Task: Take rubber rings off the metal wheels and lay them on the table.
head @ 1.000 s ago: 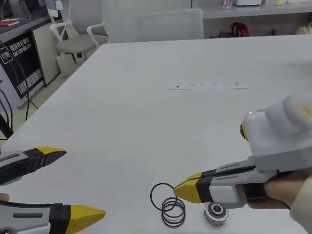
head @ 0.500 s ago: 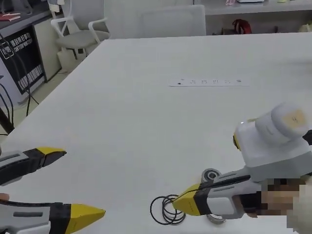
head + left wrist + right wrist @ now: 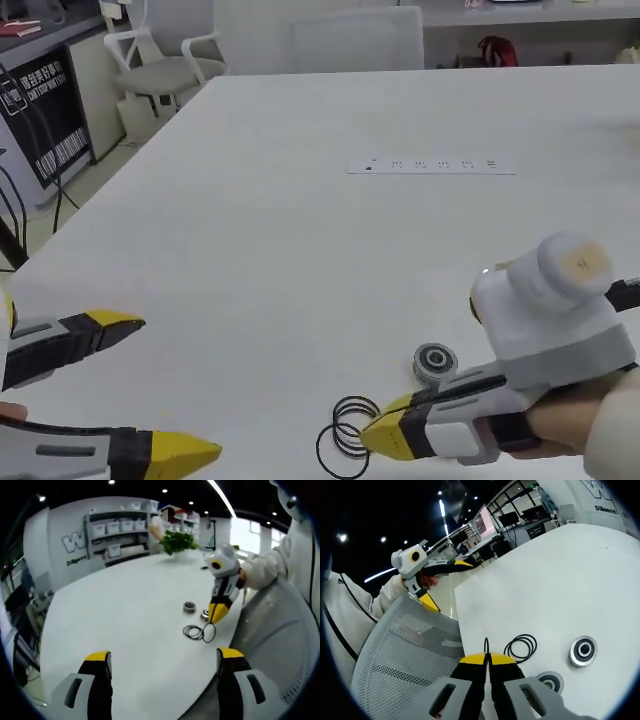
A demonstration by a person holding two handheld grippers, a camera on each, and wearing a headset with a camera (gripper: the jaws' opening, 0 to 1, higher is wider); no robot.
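Several thin black rubber rings lie in a small pile near the table's front edge. A metal wheel lies flat just beyond them, and a second wheel lies close beside my right gripper. That right gripper is shut on one rubber ring, which sticks out past its yellow tips at the pile. My left gripper is open and holds nothing, well to the left of the rings.
A white power strip lies in the middle of the white table. Office chairs stand at the far left corner. A grey mesh chair back is close to the table's near edge. A green plant stands at the table's far end.
My right gripper has drawn back toward the table's near edge with the ring in its tips, uncovering the wheel behind it. The left gripper has stayed open and hardly moved.
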